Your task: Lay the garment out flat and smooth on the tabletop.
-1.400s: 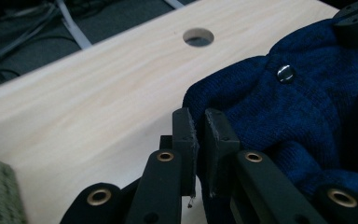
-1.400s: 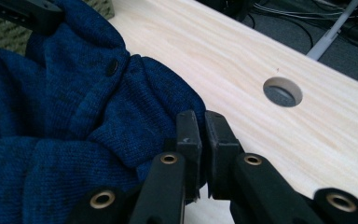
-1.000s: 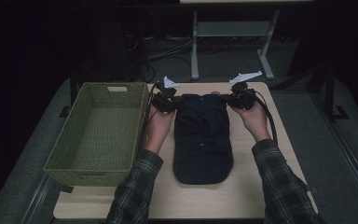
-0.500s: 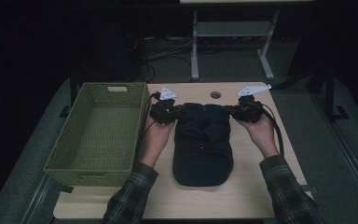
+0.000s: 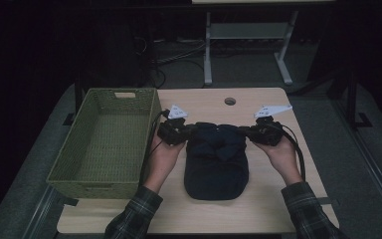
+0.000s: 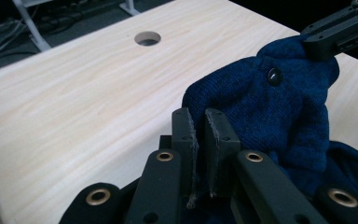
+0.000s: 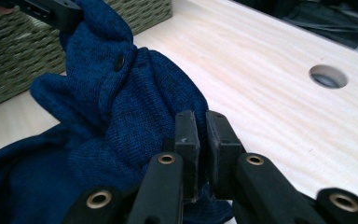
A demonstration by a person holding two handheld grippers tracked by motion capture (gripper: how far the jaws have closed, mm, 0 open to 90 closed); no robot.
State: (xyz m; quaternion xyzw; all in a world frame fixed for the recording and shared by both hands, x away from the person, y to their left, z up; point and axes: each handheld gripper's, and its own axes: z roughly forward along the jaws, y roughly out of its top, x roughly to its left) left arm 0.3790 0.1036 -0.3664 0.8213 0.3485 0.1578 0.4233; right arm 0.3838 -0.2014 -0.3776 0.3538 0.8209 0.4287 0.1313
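- The left gripper (image 5: 191, 130) is clamped on the far left corner of the dark blue knitted garment (image 5: 217, 159); in the left gripper view its two pads stand nearly together with blue knit pinched between them (image 6: 200, 135).
- The right gripper (image 5: 243, 131) is closed the same way on the far right corner, with cloth caught between its pads in the right gripper view (image 7: 200, 140).
- Compared with a second ago, both grippers have come back toward the person, drawing the garment's far edge with them.
- That edge lay flat near the table's far side then; now it is folded over the middle of the garment, bunched between the two grippers, with a dark button (image 6: 274, 75) showing on the raised fold.
- The round hole (image 5: 230, 101) in the wooden table (image 5: 278, 199) was covered by the garment a second ago and now lies bare beyond the grippers.
- The near part of the garment lies on the table between the person's forearms, in the same place as before.
- The green woven basket (image 5: 104, 139) stands just outside the left gripper, unmoved.
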